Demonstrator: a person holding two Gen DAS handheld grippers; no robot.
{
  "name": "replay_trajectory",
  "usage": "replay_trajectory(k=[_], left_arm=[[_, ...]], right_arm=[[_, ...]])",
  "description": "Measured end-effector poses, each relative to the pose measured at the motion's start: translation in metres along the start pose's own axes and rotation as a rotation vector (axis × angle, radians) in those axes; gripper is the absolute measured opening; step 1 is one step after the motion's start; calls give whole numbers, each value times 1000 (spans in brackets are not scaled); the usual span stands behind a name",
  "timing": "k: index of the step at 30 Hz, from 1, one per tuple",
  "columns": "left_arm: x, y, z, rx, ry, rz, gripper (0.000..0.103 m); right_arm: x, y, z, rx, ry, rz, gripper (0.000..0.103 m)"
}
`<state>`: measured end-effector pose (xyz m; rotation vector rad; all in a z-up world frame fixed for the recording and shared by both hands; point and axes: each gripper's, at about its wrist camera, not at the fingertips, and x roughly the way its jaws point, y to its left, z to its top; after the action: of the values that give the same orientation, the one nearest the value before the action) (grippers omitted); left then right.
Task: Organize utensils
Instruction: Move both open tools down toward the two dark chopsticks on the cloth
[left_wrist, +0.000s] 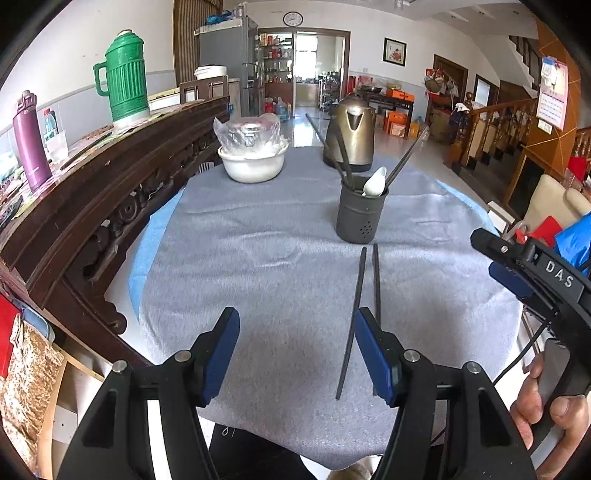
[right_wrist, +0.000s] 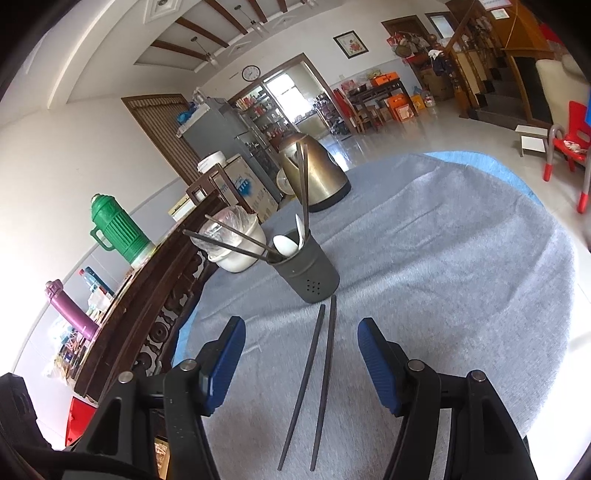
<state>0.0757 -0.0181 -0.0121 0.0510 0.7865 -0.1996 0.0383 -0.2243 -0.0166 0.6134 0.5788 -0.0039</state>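
Two dark chopsticks lie side by side on the grey cloth, just in front of a dark grey utensil holder. The holder contains a white spoon and several more chopsticks. My left gripper is open over bare cloth, and its right finger covers part of one chopstick. In the right wrist view the chopsticks lie between the fingers of my open right gripper, with nothing pressed on them. The holder stands just beyond. The right gripper also shows at the right edge, held by a hand.
A brass kettle and a white bowl with a plastic-wrapped item stand at the table's far side. A carved dark wood sideboard runs along the left, carrying a green thermos and a purple flask. A red chair stands far right.
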Motion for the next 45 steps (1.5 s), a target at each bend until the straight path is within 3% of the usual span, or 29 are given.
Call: replay_trajectory(k=[19, 26, 36, 43, 45], left_arm=[[11, 12, -10, -35, 51, 14, 65], [17, 17, -13, -57, 80, 15, 65], [27, 14, -20, -28, 118, 30, 65], [43, 21, -29, -51, 192, 30, 65], [46, 25, -30, -60, 197, 34, 65]], right_arm=[[2, 1, -4, -10, 9, 14, 66], [14, -2, -10, -16, 71, 24, 39], [21, -11, -13, 28, 107, 4, 39], [37, -13, -21, 47, 203, 24, 42], [43, -11, -25, 32, 231, 17, 47]])
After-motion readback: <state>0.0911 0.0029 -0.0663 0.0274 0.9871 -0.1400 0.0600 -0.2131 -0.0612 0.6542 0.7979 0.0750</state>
